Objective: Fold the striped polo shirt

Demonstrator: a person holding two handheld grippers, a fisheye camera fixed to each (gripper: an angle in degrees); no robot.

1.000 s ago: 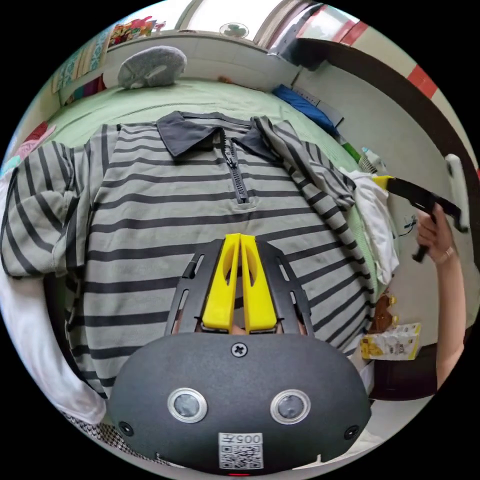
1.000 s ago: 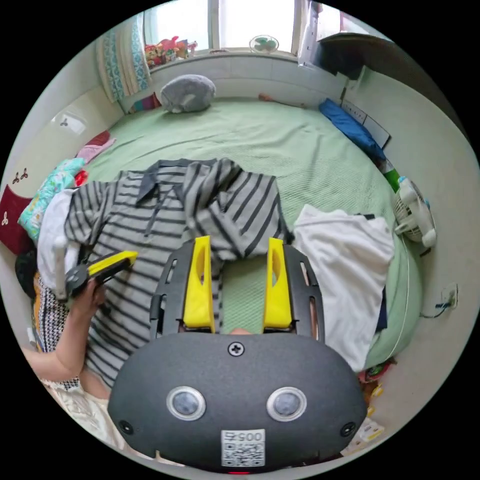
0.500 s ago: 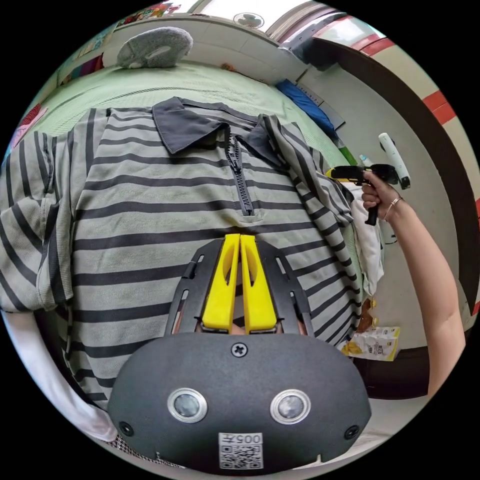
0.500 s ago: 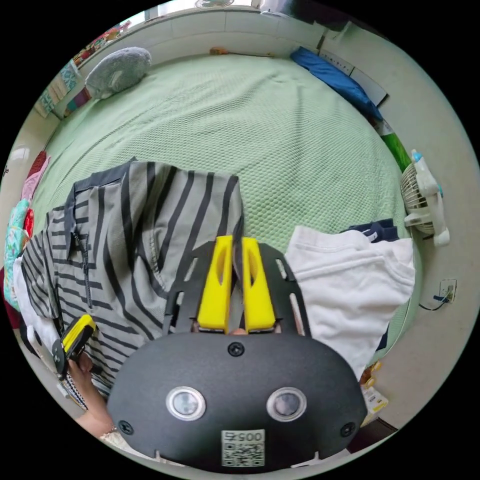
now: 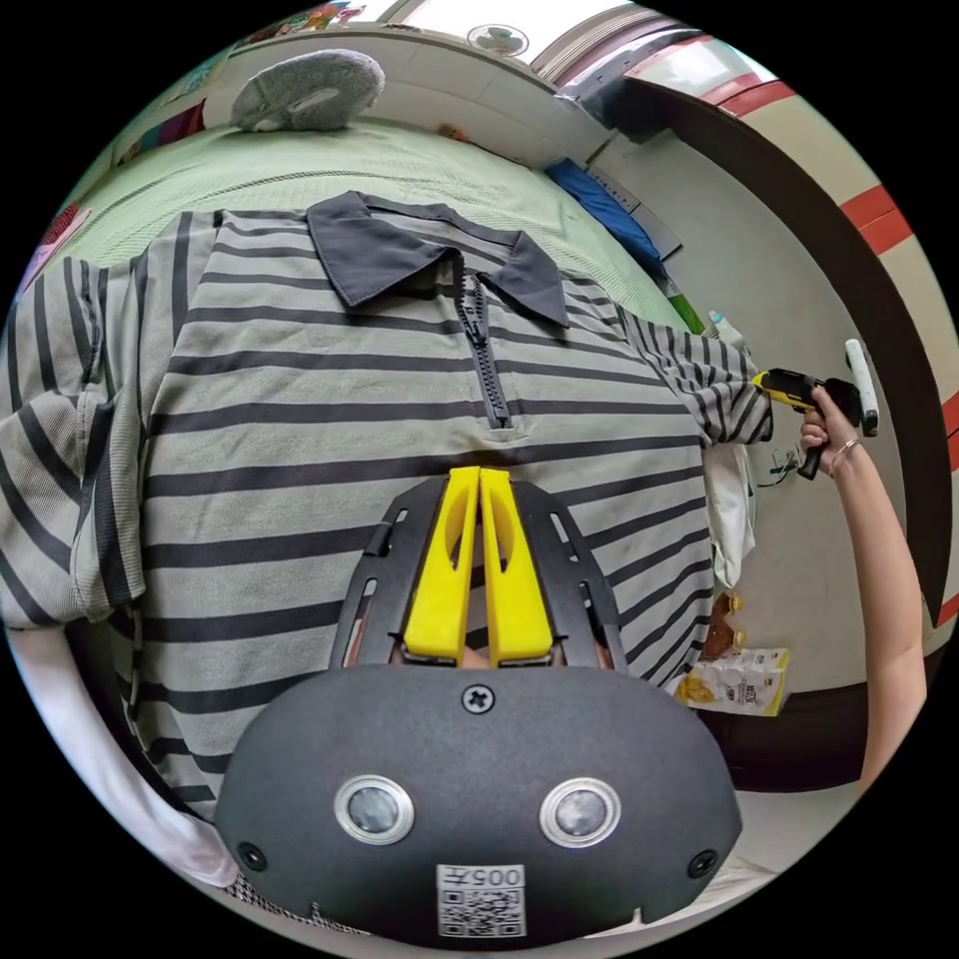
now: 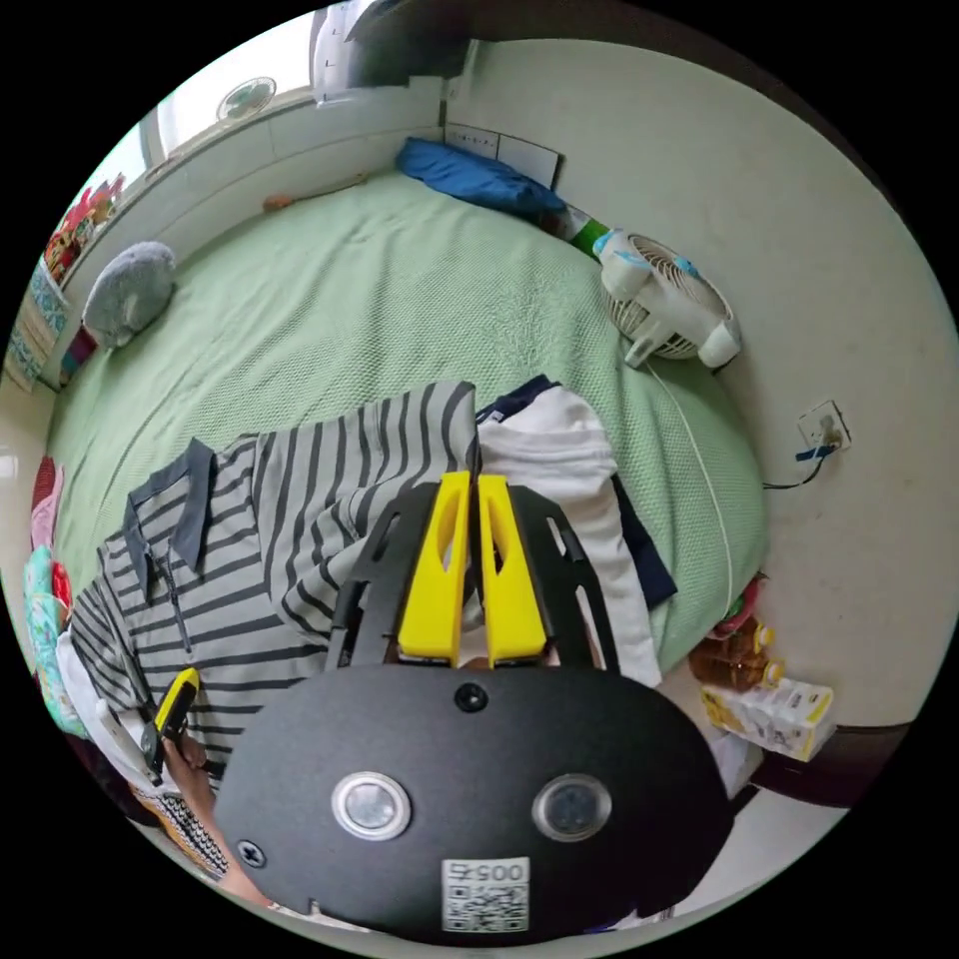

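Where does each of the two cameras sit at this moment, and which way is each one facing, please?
Left gripper view: rides the left gripper, low over the striped polo shirt, facing its collar; the right gripper and a forearm show.
Right gripper view: rides the right gripper at the sleeve, facing across the green bed to the fan; the left gripper shows.
Shared: shirt, bed, grey pillow.
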